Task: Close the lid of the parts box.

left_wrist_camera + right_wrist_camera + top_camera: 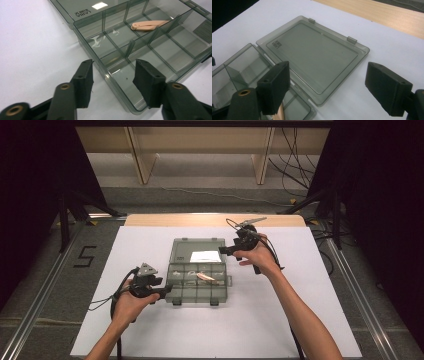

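The left gripper's [113, 75] fingers [85, 82] are standing spread on either side of the near corner wall of the smoky grey transparent plastic compartment box [110, 75], one finger outside on the counter [30, 50] and one over the inside, not pressing it. The right gripper's [327, 85] fingers [387, 87] are spread wide and hovering above the box's flat hinged lid [312, 52], which is lying open on the white counter behind the tray, holding nothing.

The box is sitting in the middle of the counter [280, 320], between the two hands. It is looking light, stiff and thin-walled, with a glossy surface that will probably be slipping under the pads and sliding on the smooth sheet when pushed. The best hold is likely being offered by the upright outer wall at a corner, pinched across its thickness, while the lid is best taken at its free long edge near the two latch tabs. Hard squeezing could be cracking the thin plastic.

Counting: one box, one lid, two latch tabs on the lid, one pale peach plastic clip-like piece [147, 24] lying in a far compartment, one white label [205, 256] on the lid, two grippers.
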`<state>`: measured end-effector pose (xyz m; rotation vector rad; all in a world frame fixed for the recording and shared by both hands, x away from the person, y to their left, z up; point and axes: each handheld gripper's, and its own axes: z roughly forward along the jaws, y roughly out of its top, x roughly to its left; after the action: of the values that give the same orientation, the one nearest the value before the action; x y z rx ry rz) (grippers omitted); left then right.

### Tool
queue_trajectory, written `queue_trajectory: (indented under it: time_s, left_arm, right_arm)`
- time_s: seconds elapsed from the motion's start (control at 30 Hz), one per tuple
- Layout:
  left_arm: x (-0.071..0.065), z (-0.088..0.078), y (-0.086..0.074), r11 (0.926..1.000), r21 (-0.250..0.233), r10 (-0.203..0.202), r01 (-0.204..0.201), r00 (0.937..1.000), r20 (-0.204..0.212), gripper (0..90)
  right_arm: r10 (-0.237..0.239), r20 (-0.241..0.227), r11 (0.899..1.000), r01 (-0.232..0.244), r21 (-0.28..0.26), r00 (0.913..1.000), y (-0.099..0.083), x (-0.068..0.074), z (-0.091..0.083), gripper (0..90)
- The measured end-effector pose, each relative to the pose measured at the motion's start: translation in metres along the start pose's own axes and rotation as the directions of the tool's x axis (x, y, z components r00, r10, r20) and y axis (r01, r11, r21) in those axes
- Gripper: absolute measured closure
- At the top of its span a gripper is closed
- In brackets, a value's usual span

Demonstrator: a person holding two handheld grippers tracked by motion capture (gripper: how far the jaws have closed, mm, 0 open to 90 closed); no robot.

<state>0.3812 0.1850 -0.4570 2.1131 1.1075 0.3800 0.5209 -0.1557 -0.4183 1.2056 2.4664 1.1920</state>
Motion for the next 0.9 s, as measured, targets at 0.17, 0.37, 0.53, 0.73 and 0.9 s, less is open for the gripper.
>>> queue_trajectory:
  time_s: [0.17, 0.37, 0.53, 0.73, 0.9]
  left_arm:
    - [0.001, 0.001, -0.001, 0.9999, 0.014, -0.006, 0.006, 1.0, 0.006, 54.2]
    - [-0.001, 0.004, -0.001, 0.9996, 0.026, -0.006, 0.006, 1.0, 0.008, 58.7]
    - [-0.002, 0.007, -0.003, 0.9995, 0.03, -0.006, 0.005, 0.9999, 0.011, 62.7]
    - [-0.001, 0.01, -0.006, 0.9991, 0.035, -0.024, 0.024, 0.9996, 0.011, 66.4]
    - [-0.002, 0.01, -0.006, 0.9992, 0.034, -0.022, 0.021, 0.9998, 0.006, 66.9]
  right_arm:
    - [0.027, -0.003, 1.0, -0.027, 0.011, 0.9996, 0.003, -0.001, 0.008, 22.6]
    - [0.046, 0.007, 0.998, -0.046, 0.032, 0.9989, 0.0, -0.003, 0.019, 23.4]
    - [0.065, 0.023, 0.996, -0.067, 0.064, 0.9976, 0.0, -0.007, 0.026, 23.4]
    - [0.075, 0.025, 0.993, -0.077, 0.094, 0.9968, 0.007, -0.007, 0.034, 24.9]
    - [0.108, 0.04, 0.987, -0.112, 0.114, 0.9934, 0.008, -0.008, 0.041, 25.4]
